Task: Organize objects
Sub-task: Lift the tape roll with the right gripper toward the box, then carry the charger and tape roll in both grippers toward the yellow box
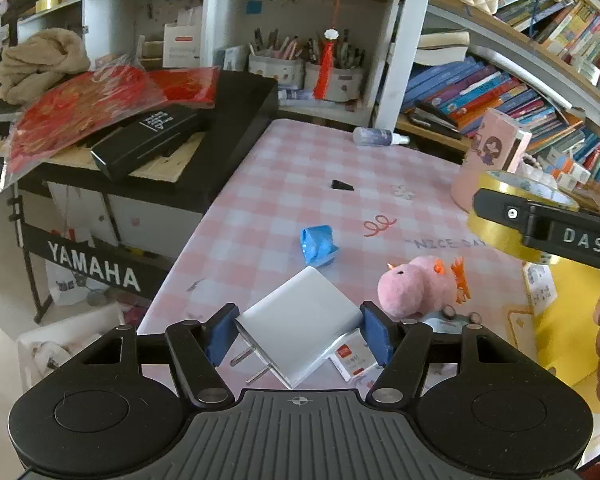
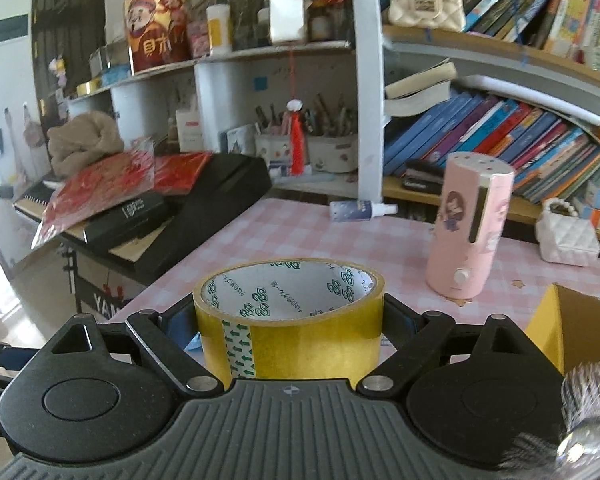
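White plastic, the wall charger [image 1: 300,324] sits clamped between the left gripper [image 1: 298,330] pads, prongs at seven o'clock; gripped skew, it could twist free. The right gripper [image 2: 290,320] squeezes a yellow tape roll [image 2: 290,320], which might ovalise and slip. Only the right view shows the yellow box [image 2: 548,328]; only the left shows the pink plush [image 1: 420,286] and blue wrapper [image 1: 318,244].

"YAMAHA" stands in white on the black keyboard stand [image 1: 94,270] off the bench's left edge; "DAS" is printed on the right hand-held gripper [image 1: 496,216]; "NICE DAY", faint, marks the bench [image 1: 284,168] cloth.
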`<state>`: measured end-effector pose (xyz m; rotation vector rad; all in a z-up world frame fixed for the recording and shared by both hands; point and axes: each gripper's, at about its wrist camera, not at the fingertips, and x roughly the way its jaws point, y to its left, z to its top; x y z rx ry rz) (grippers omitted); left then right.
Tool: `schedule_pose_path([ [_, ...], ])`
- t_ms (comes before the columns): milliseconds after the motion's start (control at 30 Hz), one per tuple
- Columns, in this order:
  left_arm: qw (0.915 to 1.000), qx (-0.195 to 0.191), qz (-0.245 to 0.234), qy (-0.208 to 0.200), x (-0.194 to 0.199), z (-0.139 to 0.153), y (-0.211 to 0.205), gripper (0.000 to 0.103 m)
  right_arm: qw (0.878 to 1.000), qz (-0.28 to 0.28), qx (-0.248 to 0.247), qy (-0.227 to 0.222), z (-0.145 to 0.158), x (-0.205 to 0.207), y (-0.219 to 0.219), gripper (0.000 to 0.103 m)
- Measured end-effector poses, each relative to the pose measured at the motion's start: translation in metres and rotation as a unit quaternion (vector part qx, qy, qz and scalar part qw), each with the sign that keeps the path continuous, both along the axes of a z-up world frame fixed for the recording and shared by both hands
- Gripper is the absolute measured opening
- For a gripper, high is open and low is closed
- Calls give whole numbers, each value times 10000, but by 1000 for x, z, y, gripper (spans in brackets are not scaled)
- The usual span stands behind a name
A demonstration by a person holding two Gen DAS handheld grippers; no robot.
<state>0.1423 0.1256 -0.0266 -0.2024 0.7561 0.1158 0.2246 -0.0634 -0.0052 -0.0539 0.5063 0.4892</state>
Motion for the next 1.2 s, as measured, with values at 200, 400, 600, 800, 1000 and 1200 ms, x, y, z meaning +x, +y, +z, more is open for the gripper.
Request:
schedule_pose_path([
  [200,9997,-22,-176,-149,-12,5,-3,66,9995,-306,56,48,7,-21,-13,90],
  [400,9990,-34,-296,-321,-28,13,-2,66,9992,-395,-7,44,9,-47,-16,90],
  [600,9979,-34,-500,-398,-46,15,-4,66,9989,-476,-49,-7,12,-76,-16,90],
  [800,9968,-81,-705,-364,-70,12,-6,66,9979,-628,-118,118,7,-110,-18,90],
  [1000,9952,-112,-935,-259,-96,8,-11,66,9958,-831,-195,339,-4,-147,-21,90],
  [1200,9928,-67,-1177,-231,-122,7,-21,66,9935,-1030,-191,455,-11,-183,-28,90],
])
